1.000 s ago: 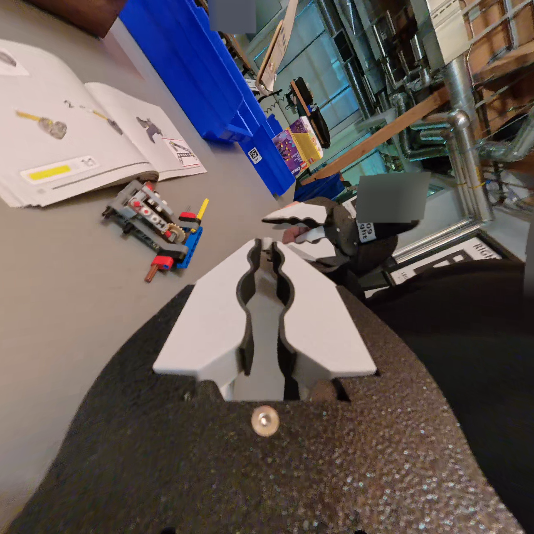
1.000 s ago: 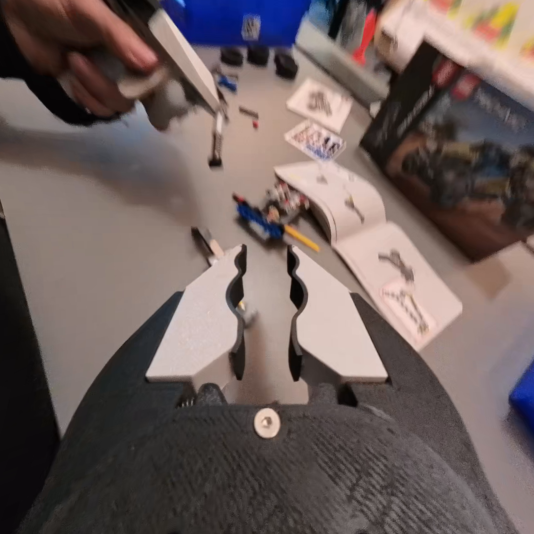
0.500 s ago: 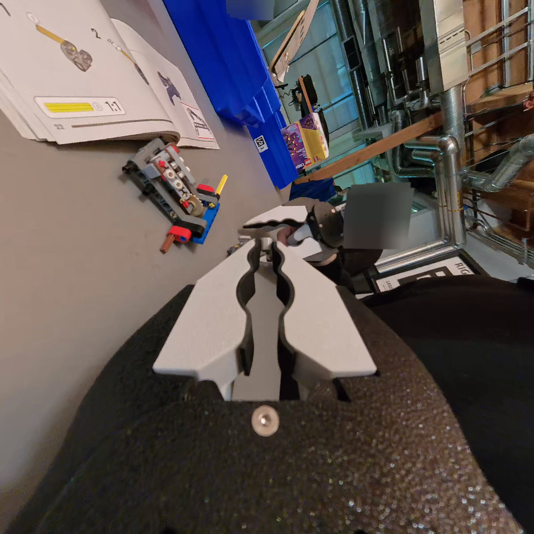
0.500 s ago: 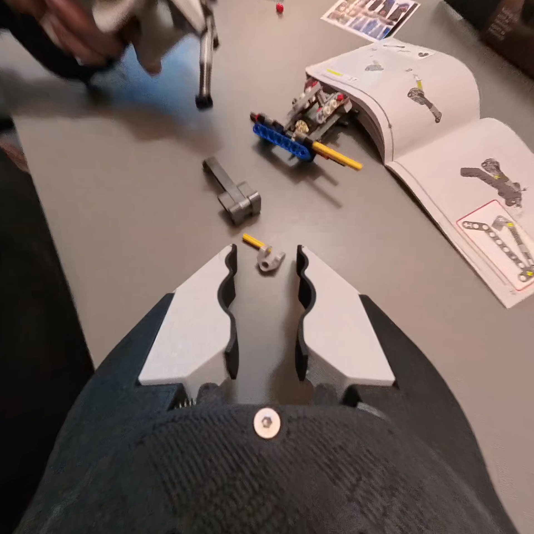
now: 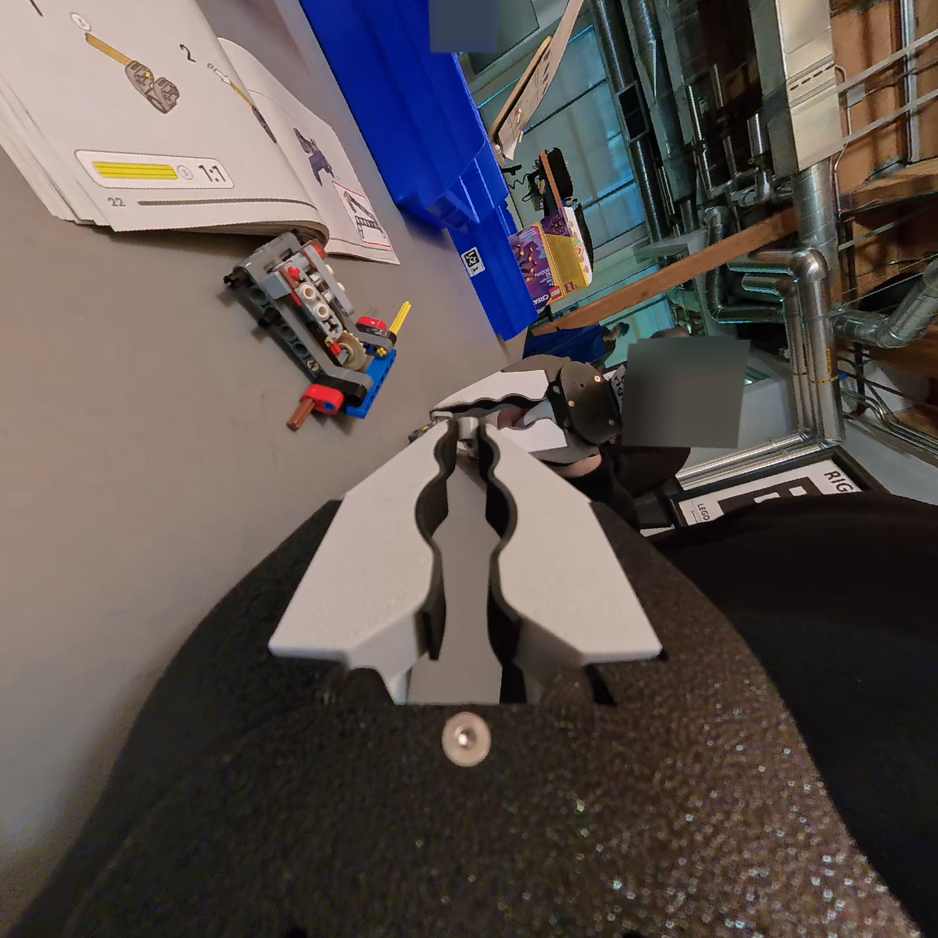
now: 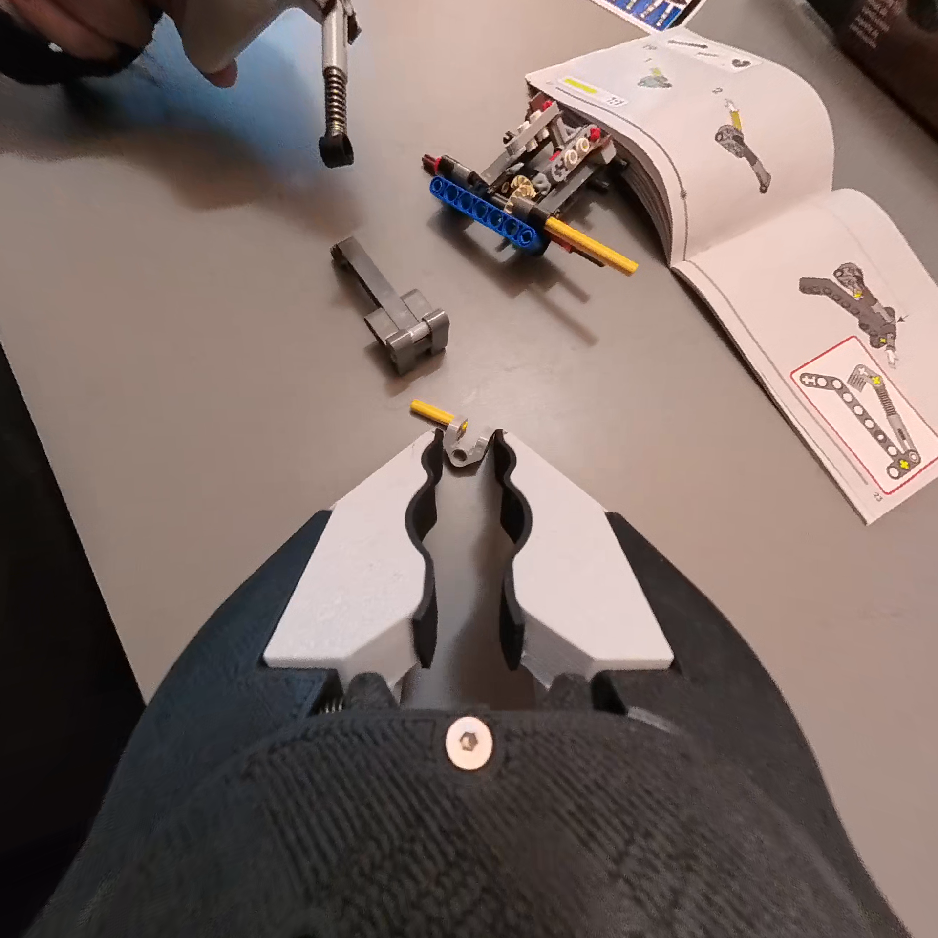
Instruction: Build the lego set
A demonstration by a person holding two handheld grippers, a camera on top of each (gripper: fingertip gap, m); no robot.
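Note:
My right gripper (image 6: 467, 441) is shut on a small light grey connector (image 6: 464, 449) with a short yellow axle (image 6: 431, 412), low on the grey table (image 6: 203, 406). My left gripper (image 5: 464, 431) is shut on a grey shock absorber with a spring (image 6: 335, 96), held above the table at the top of the right wrist view. The partly built model (image 6: 523, 188) with a blue beam and a long yellow axle lies against the open instruction booklet (image 6: 736, 177); it also shows in the left wrist view (image 5: 314, 335). A dark grey arm piece (image 6: 396, 309) lies between the model and my right gripper.
Blue bins (image 5: 406, 101) line the table's far side beyond the booklet (image 5: 152, 127). A dark set box (image 6: 888, 51) and a sticker sheet (image 6: 649, 10) lie past the booklet. A person's dark sleeve (image 5: 812, 609) fills the right of the left wrist view. Some 12 centimetres of space lies between my two pairs of fingers. The dark grey arm piece (image 6: 396, 309) sits 5 centimetres or so from the ends of my right fingers.
My right gripper came down to the small connector and its fingers closed on it. My left gripper, still holding the shock absorber, moved closer to the model and the right gripper.

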